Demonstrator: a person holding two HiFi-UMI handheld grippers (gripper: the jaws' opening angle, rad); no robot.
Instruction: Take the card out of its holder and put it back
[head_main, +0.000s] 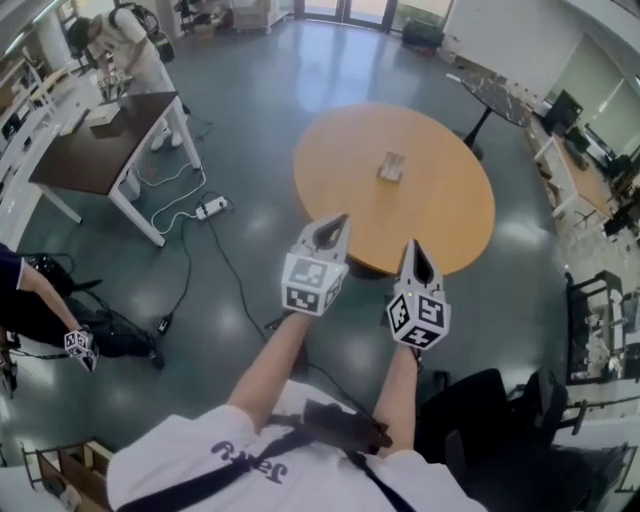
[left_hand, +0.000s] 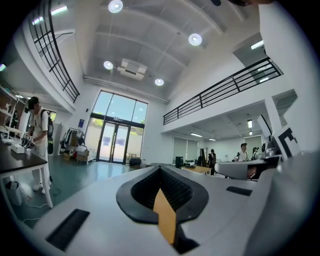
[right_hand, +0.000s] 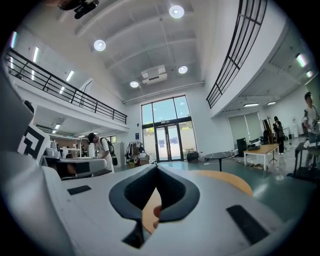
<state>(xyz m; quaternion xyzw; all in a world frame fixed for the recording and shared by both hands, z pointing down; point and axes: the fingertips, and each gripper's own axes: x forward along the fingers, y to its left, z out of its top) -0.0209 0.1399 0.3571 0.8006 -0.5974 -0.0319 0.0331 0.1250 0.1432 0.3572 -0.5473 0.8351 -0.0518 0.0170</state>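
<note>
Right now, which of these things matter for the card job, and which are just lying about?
For the job: card holder on the round table, card too small to make out; left tongs and right tongs, both shut and empty.

Lying about: dark desk; power strip; small black table.

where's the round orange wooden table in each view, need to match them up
Head view: the round orange wooden table lies just above centre, slightly right.
Left gripper view: only an orange sliver low at centre, probably its top.
Right gripper view: an orange arc low, right of centre.
Shared landmark: the person in white with a backpack, at a desk in all three.
</note>
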